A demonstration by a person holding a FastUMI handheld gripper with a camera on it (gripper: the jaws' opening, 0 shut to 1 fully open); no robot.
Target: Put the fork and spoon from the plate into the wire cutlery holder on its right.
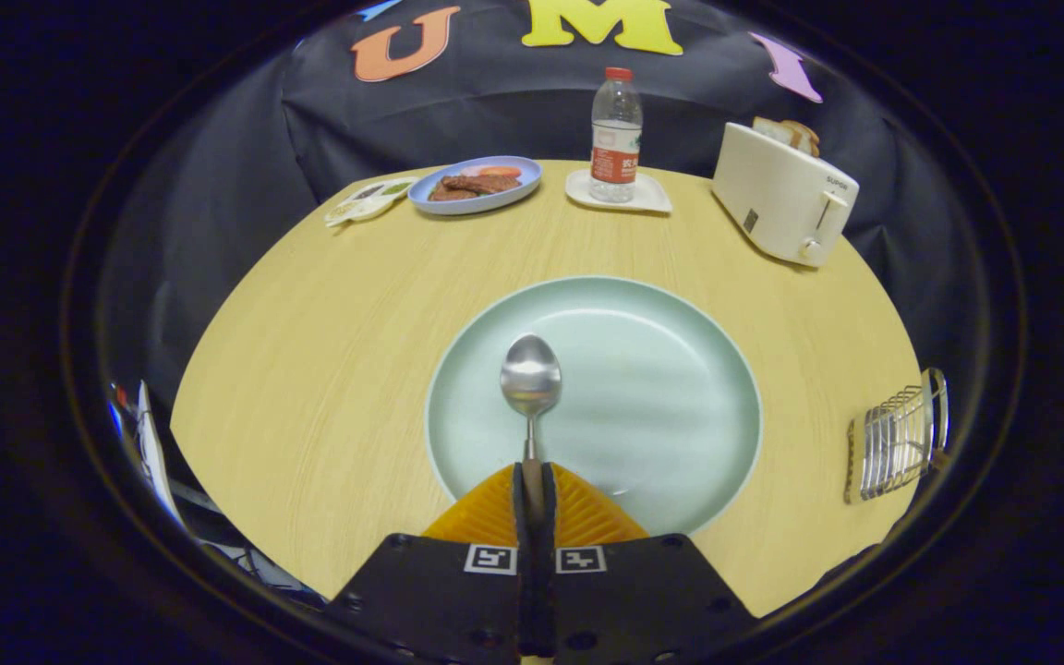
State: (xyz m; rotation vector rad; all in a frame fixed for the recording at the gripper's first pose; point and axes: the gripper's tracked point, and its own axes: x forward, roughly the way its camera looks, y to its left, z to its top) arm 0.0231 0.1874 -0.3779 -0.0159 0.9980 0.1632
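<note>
The claw (533, 485) is closed tight on the handle of the spoon (531, 379). Both orange fingers (486, 513) press on the thin handle from each side. The shiny bowl of the spoon sticks out just ahead of the fingers, over the big pale green plate (661, 369). I cannot tell if the spoon touches the plate or hangs a bit above it.

The plate sits in the middle of the round wooden counter (329, 351). The wire cutlery holder (897, 448) stands to the right of the plate, near the counter's edge, well apart from the claw.

Far beyond the plate, at the back of the counter, there is a blue plate with food (477, 185). Just beside it lies a small white sauce dish (368, 199). A water bottle with a red cap (616, 134) stands upright on a small white tray (647, 196). To the right of that is a white toaster (781, 194) with bread slices (789, 134) poking out of the top.
</note>
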